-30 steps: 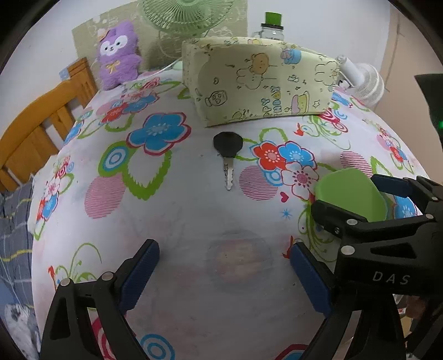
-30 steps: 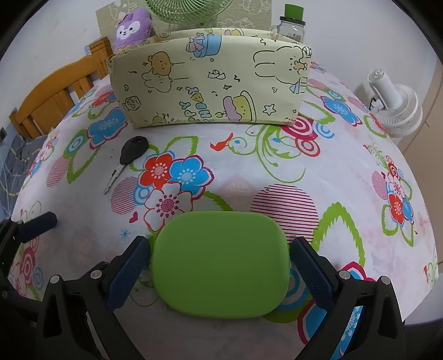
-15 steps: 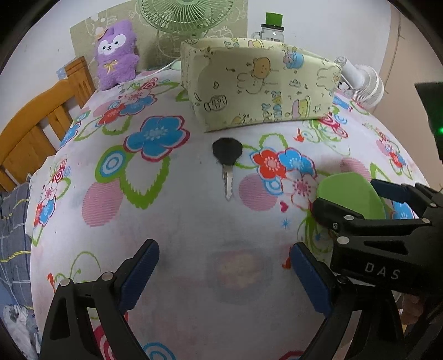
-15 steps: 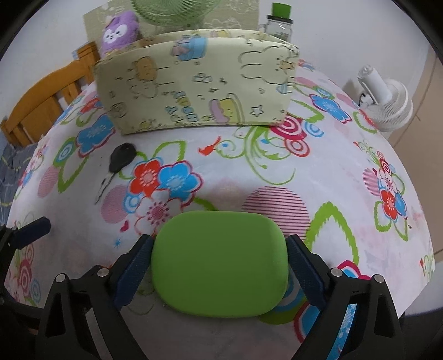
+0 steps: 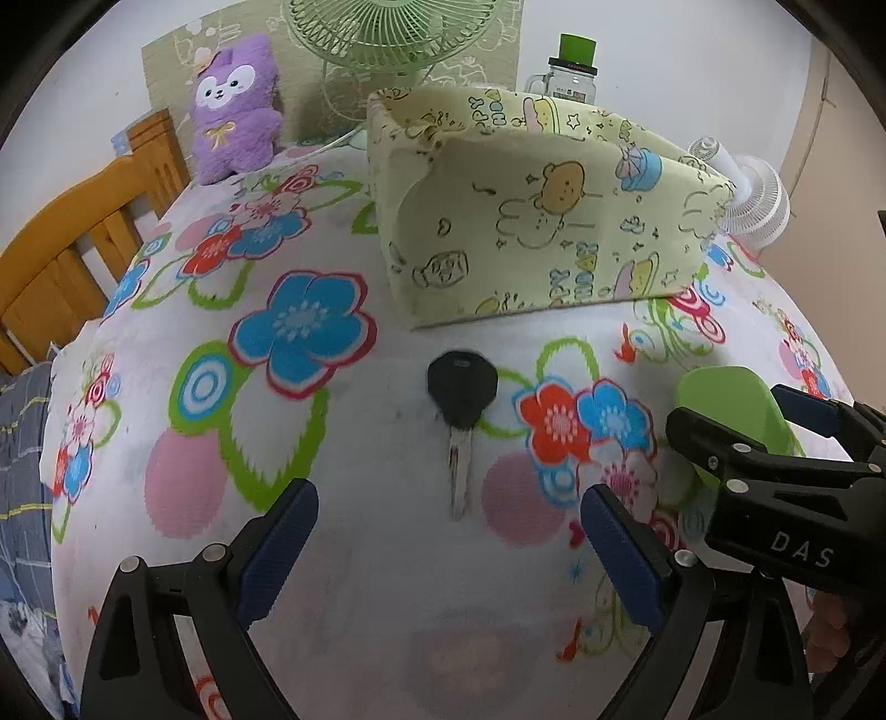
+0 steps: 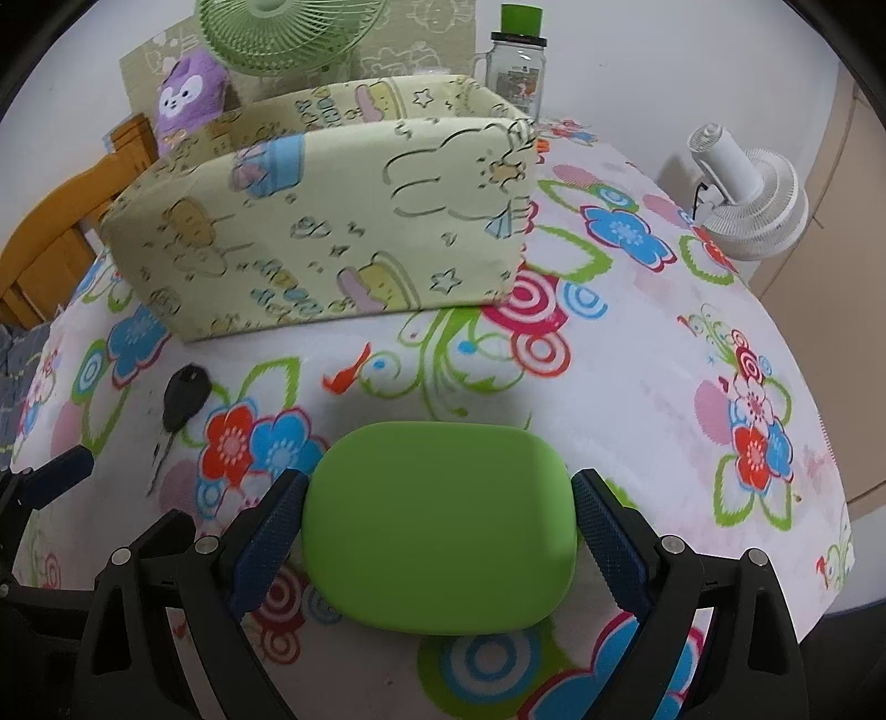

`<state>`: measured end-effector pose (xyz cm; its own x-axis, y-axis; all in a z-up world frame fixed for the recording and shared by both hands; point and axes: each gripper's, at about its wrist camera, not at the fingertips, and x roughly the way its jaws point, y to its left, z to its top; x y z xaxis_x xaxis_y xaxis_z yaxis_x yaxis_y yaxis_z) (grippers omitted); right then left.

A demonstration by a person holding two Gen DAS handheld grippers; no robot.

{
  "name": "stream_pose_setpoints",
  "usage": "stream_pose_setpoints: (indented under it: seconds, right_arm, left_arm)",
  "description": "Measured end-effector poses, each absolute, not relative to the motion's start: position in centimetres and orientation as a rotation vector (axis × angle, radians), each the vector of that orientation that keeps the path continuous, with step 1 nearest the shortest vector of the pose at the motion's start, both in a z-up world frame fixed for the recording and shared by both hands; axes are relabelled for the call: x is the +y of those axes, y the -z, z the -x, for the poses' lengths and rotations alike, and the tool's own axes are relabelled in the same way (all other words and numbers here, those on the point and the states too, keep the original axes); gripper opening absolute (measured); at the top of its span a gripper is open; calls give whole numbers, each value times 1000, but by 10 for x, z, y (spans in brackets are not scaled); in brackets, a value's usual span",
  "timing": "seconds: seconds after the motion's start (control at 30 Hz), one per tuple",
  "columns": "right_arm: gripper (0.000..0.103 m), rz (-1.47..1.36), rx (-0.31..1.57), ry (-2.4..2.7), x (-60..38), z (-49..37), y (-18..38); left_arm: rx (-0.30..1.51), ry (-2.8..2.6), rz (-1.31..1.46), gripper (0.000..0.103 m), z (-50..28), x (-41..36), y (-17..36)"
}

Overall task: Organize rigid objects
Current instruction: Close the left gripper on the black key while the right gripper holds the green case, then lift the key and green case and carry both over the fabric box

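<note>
Table covered by a white cloth (image 6: 637, 387) printed with bright flowers. Near the far side, a pale yellow fabric storage box (image 6: 332, 232) with cartoon animals, open at the top. In front of the box, flat on the cloth, a black-headed key (image 5: 460, 410), blade towards the camera. Left gripper (image 5: 448, 548) spread wide just short of the key's tip, nothing between its blue pads, touching nothing. To its right, right gripper (image 6: 440, 531) clamped on a green rounded-rectangle case (image 6: 437, 526), one blue pad against each short side, case lifted clear of the cloth. Behind the box: purple plush toy (image 5: 235, 105), green fan (image 6: 277, 27), glass jar with a green lid (image 6: 518, 61). White fan (image 6: 747, 199) off the table's right edge, wooden chair (image 5: 72, 238) on the left.
</note>
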<state>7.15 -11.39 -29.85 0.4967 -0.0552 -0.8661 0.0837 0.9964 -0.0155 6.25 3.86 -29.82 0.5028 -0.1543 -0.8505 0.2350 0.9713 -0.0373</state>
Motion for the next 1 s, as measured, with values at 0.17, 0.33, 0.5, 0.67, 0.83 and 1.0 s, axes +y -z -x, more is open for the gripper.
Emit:
stream_pose_setpoints:
  seconds: [0.17,0.33,0.5,0.67,0.83,1.0]
  right_arm:
    - [95,-38,1045,98,-123,-85,296]
    - [95,-46,1047,111,-131,-98,296]
    - [95,-49,1059,114,-136,-107,298]
    - [95,-49,1067,112,-138,-110,299]
    - [95,-50,1069,107,-137,-111,299]
    - [95,-51,1058,99,-135,-108,295]
  left_arm:
    - [1013,238,-95,95,-79,32,297]
    - [1018,234,-101,88,-95,25,298]
    - [1007,211,-136,74,-104,18,299]
    - [1032,216,-99,59,-110,19,301]
    - [1028,226,-120,32,-108,14,299]
    - [1033,216,-140,32,-102,10,299]
